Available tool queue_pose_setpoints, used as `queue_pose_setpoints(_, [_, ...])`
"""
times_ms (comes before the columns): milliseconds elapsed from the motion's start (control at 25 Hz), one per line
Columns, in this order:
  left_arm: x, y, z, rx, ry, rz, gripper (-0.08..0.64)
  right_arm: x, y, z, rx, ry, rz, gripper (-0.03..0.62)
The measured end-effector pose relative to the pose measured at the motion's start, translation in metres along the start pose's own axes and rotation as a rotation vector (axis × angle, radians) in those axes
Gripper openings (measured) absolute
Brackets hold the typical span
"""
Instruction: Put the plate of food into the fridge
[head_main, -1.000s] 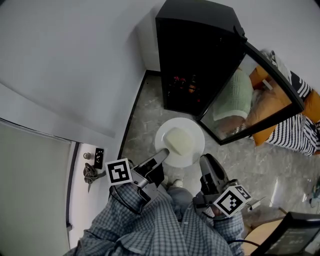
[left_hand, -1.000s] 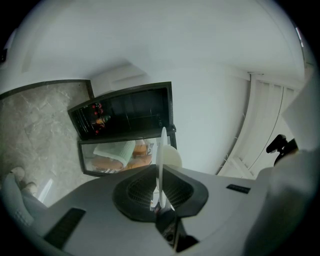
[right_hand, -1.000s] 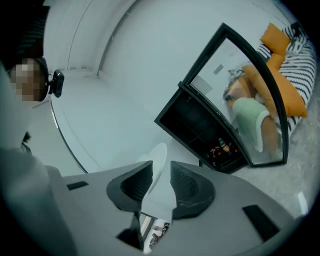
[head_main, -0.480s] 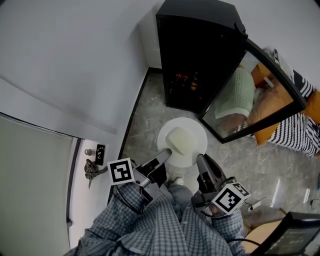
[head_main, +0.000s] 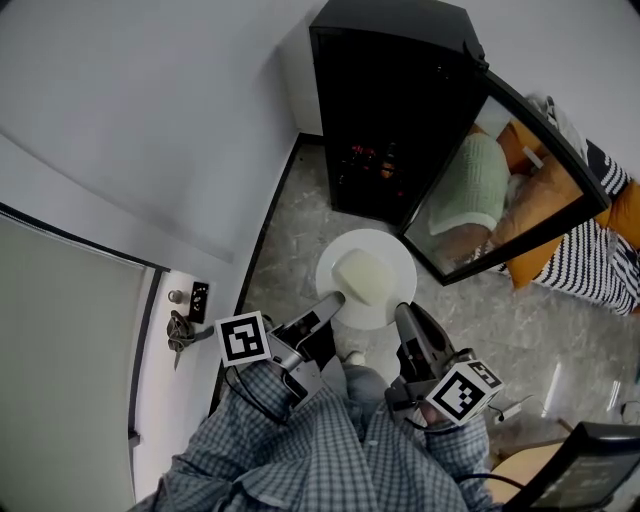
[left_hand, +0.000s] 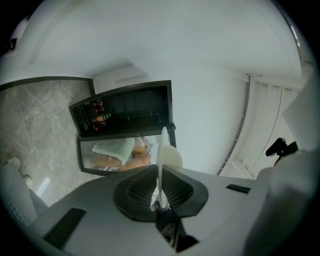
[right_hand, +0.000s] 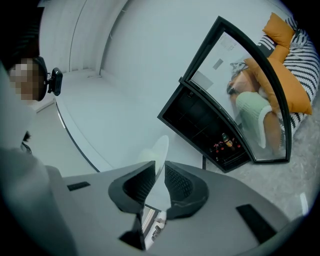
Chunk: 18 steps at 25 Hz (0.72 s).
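Note:
A white plate (head_main: 384, 300) carrying a pale block of food (head_main: 362, 272) hangs level over the grey floor, in front of the black fridge (head_main: 395, 100). The fridge's glass door (head_main: 510, 180) stands swung open to the right. My left gripper (head_main: 335, 298) is shut on the plate's near left rim, and my right gripper (head_main: 402, 310) is shut on its near right rim. In the left gripper view the plate (left_hand: 162, 150) runs edge-on between the jaws of the left gripper (left_hand: 161, 172), with the fridge (left_hand: 125, 107) beyond. The right gripper (right_hand: 159, 177) likewise pinches the plate (right_hand: 160, 150).
A white door with a handle and keys (head_main: 180, 335) is at the left, beside a white wall. Orange and striped cushions (head_main: 600, 250) lie on the floor to the right behind the fridge door. A dark object (head_main: 590, 465) sits at the bottom right.
Both grippers and the plate have drifted slightly forward and right, a little nearer the open fridge. The grips are unchanged.

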<state>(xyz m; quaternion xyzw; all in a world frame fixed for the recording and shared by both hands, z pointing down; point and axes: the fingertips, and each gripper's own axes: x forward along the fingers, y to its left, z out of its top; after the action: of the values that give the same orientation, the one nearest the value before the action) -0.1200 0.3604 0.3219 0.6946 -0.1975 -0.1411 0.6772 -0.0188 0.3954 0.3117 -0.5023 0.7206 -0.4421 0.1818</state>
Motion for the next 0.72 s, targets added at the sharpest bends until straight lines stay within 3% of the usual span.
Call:
queue_pose_setpoints(360, [-0.0078,0.0041,-0.0073,-0.016,-0.041,-0.005,0.023,-0.0032,0.0007,-0.0064,-0.026,0.025,0.028,0.065])
queue_pose_setpoints(720, [-0.0012,0.0082,0.0004,-0.018,-0.025,0.008,0.023,0.0044,-0.0043,-0.0028,-0.016,0.008,0.015,0.065])
